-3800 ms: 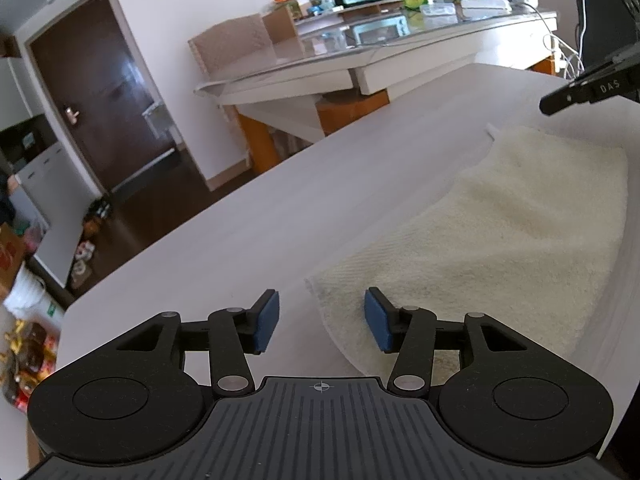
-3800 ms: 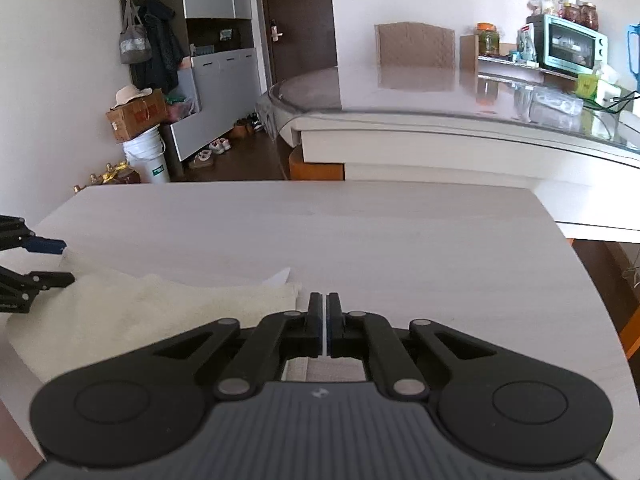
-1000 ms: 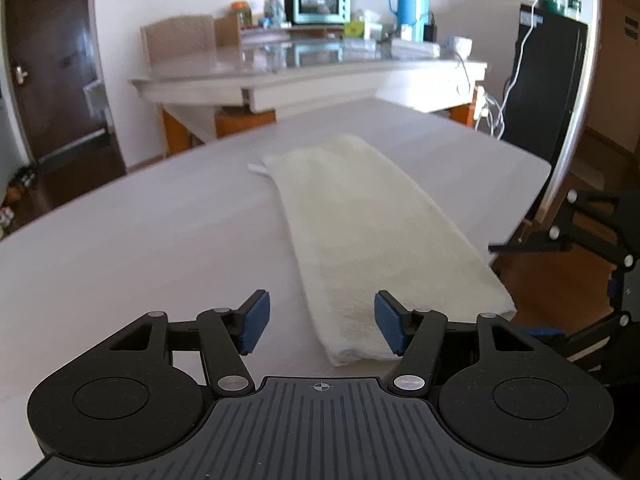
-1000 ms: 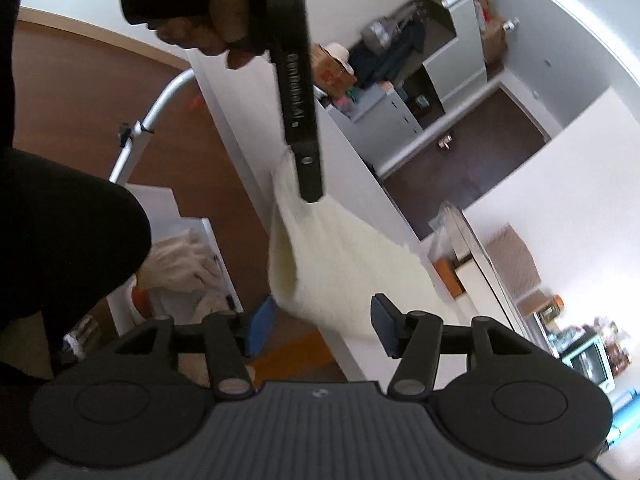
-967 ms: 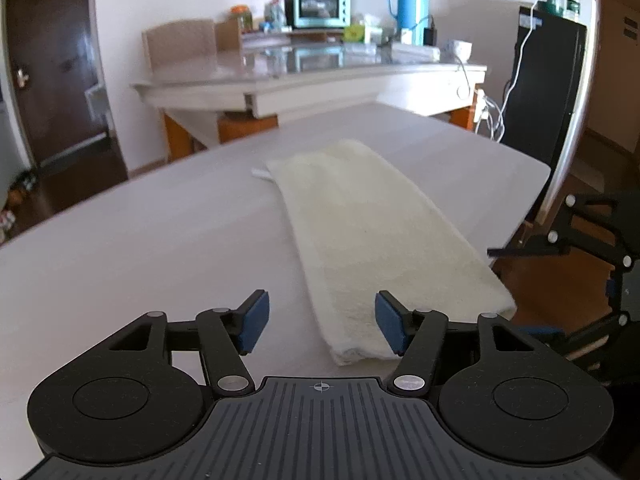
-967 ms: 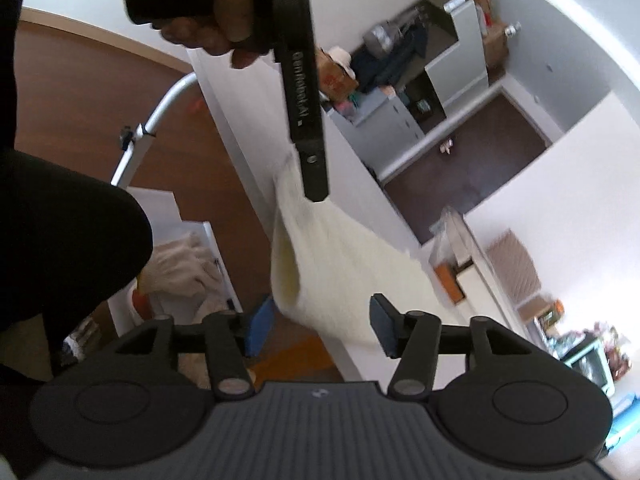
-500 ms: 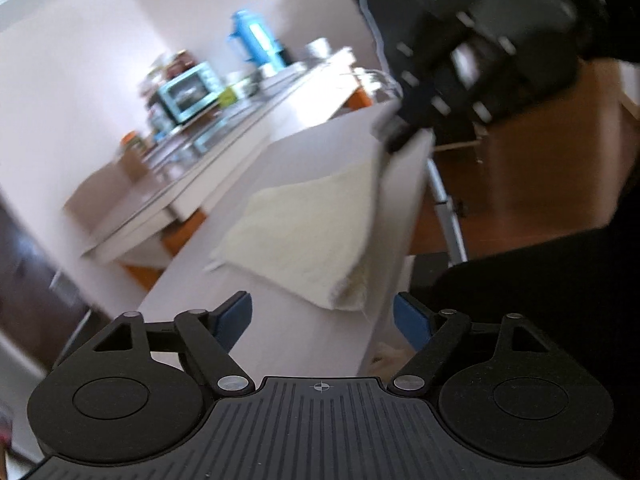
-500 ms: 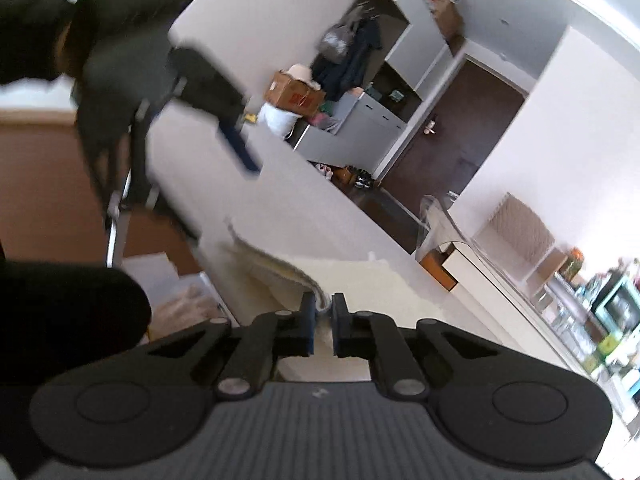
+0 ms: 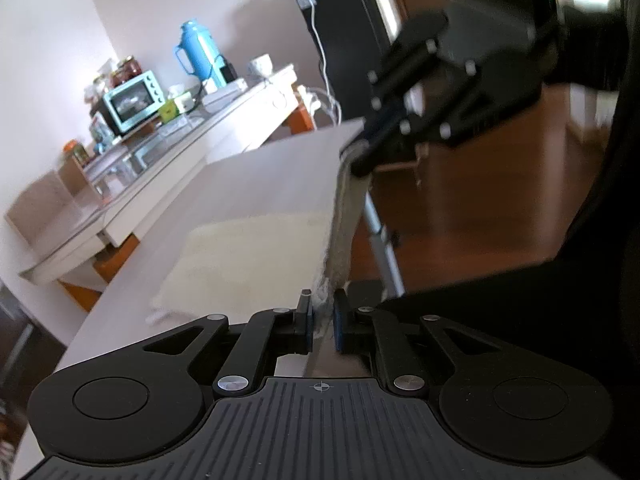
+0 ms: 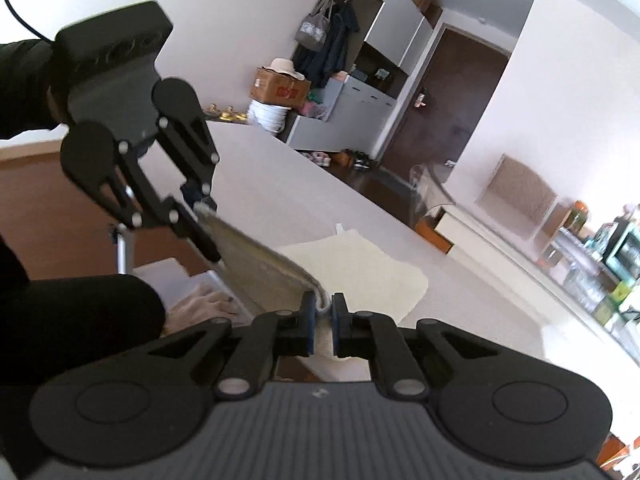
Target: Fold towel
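towel [image 9: 256, 248] lies partly flat on the pale table [image 9: 260, 176], its near edge lifted off the surface and stretched between both grippers. left gripper [image 9: 322, 322] is clamped on one corner, right gripper [image 10: 323, 317] is clamped on the other, the raised strip sagging slightly between them above the table's edge.

Left gripper [image 9: 321, 320]: black two-finger tool, blue pads closed, pinching one near corner of the cream terry towel [image 9: 248, 256].
Right gripper [image 10: 323, 321]: same build, clamped on the other corner, raised.
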`<state>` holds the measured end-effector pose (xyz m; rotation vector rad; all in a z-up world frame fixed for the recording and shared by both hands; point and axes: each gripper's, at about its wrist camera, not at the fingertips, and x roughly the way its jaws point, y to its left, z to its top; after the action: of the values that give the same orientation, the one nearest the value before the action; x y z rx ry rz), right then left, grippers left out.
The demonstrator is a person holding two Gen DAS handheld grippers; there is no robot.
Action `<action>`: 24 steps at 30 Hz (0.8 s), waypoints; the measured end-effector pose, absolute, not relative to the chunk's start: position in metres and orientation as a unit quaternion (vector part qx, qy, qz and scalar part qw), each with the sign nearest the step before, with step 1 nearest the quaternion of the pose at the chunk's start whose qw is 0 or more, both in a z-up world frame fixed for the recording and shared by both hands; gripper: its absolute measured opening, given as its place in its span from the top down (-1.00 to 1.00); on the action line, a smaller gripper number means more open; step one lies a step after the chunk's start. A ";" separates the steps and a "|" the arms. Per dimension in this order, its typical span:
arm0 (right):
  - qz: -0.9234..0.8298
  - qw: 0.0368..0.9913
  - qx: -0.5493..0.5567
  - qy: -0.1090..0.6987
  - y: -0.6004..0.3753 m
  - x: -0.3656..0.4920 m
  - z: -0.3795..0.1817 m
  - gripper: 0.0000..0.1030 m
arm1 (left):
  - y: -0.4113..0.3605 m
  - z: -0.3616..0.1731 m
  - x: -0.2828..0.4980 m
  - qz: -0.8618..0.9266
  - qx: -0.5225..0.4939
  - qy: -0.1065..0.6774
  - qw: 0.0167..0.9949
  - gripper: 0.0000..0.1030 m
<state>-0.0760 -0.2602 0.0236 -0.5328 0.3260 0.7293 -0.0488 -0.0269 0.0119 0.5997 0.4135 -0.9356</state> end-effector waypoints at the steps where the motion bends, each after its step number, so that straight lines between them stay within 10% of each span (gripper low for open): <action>1: 0.354 0.890 -0.244 0.150 -0.264 -0.074 0.031 0.83 | -0.025 0.018 -0.045 -0.437 0.272 0.197 0.834 0.80; 24: 0.341 0.890 -0.134 0.273 -0.245 0.167 0.005 0.82 | -0.024 -0.014 0.168 -0.277 0.145 0.342 0.886 0.56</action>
<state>0.1674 -0.2451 0.0051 -0.2781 0.5676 0.7074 0.1681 -0.0238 -0.0143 0.3005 0.7118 -0.5750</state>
